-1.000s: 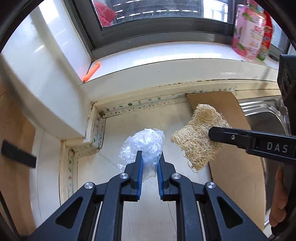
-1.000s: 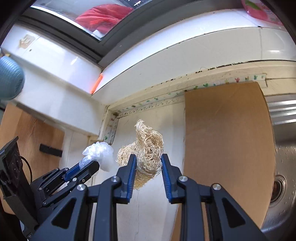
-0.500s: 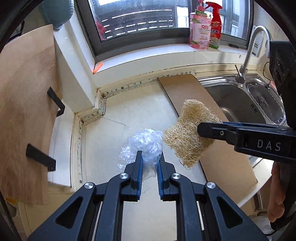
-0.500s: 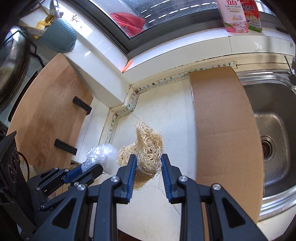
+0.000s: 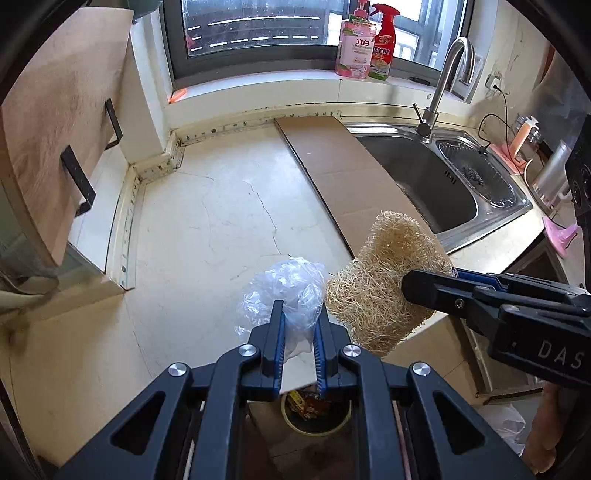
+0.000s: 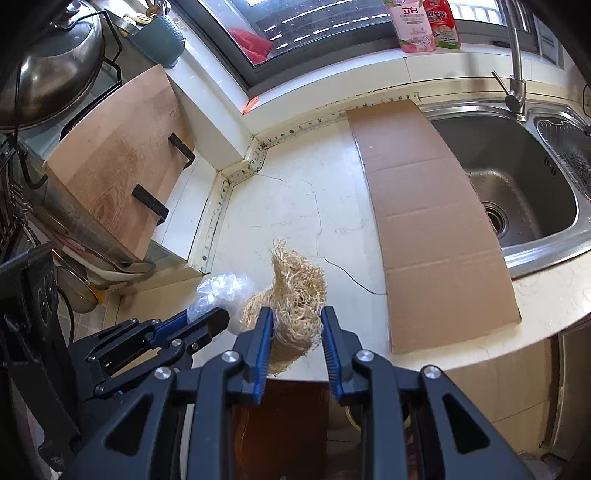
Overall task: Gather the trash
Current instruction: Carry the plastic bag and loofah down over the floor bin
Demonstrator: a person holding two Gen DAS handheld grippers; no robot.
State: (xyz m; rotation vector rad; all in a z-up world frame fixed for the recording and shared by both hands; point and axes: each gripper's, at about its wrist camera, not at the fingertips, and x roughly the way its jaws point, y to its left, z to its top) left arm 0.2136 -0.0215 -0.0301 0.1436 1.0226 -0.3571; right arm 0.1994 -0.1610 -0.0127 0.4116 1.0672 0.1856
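The left tongs pinch a crumpled clear plastic bag, held above the worktop's front edge. At the bag's three o'clock, touching it, the right tongs grip a straw-coloured loofah scrubber. A trash bin sits below at six o'clock.

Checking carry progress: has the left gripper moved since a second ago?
Yes. The left gripper, shut on the plastic bag, pulled back from the window wall past the counter edge.
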